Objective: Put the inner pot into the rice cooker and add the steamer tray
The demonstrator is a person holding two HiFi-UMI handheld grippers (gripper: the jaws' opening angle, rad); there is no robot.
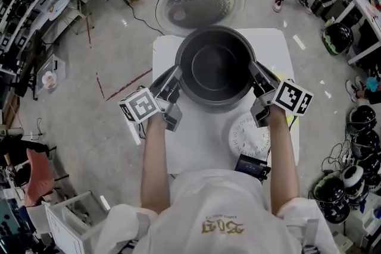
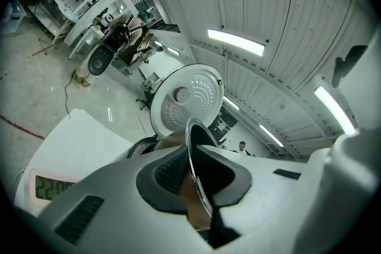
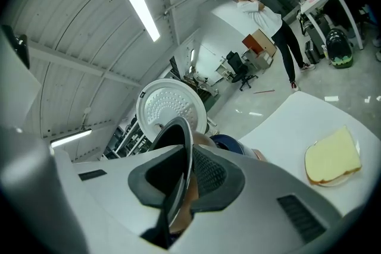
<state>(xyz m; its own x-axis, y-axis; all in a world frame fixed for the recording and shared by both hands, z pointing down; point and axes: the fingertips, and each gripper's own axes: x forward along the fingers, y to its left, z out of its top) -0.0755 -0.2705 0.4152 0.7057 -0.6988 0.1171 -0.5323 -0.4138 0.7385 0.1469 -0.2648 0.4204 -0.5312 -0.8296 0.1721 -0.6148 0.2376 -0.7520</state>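
Clenching the pot (image 1: 215, 68) by its rim were the left tool (image 1: 177, 76) at 9 o'clock and the right tool (image 1: 257, 73) at 3 o'clock. The pot hung level, apparently over the cooker (image 3: 233, 143), with the open lid (image 1: 199, 2) at 12 o'clock.

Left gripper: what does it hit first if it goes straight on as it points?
The inner pot: the left gripper grips its rim, so the pot's wall lies right ahead. Behind that, probably the cooker's open lid.
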